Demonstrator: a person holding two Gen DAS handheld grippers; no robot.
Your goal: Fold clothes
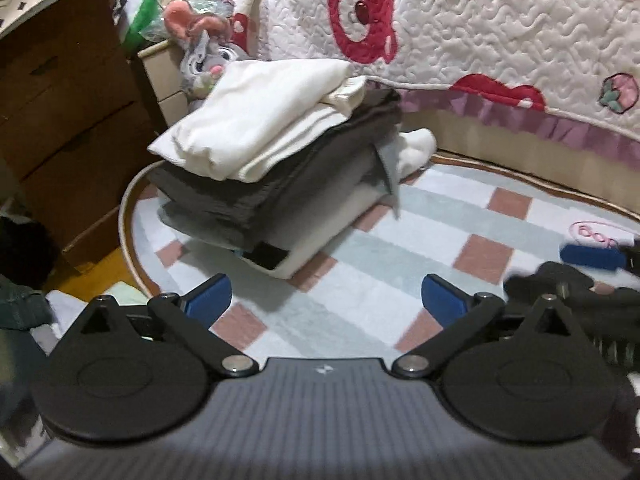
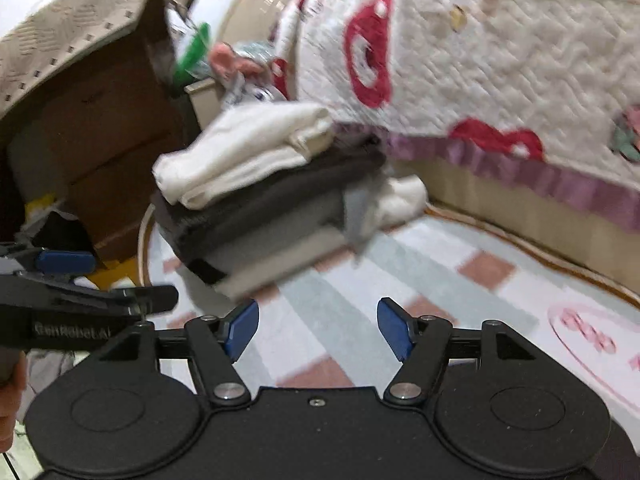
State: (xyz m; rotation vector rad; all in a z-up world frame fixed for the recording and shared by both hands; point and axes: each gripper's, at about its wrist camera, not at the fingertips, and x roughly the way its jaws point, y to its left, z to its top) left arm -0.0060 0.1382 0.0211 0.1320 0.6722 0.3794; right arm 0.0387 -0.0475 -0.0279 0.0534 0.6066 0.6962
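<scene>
A stack of folded clothes (image 1: 276,168) sits on the checked rug (image 1: 400,248): cream pieces on top, dark grey ones below, a white one at the bottom. In the right wrist view the same stack (image 2: 264,184) is blurred. My left gripper (image 1: 326,300) hovers over the rug in front of the stack, open, nothing between its blue pads. My right gripper (image 2: 318,328) is open too, above the rug and nearer than the stack. The right gripper's blue pad (image 1: 592,257) shows at the right edge of the left wrist view. The left gripper (image 2: 80,300) appears at the left of the right wrist view.
A bed with a white quilt with red prints (image 1: 500,32) borders the rug behind. A brown wooden cabinet (image 1: 68,120) stands left. A plush toy (image 1: 200,52) sits behind the stack. Loose clothes (image 1: 24,308) lie on the floor at the left.
</scene>
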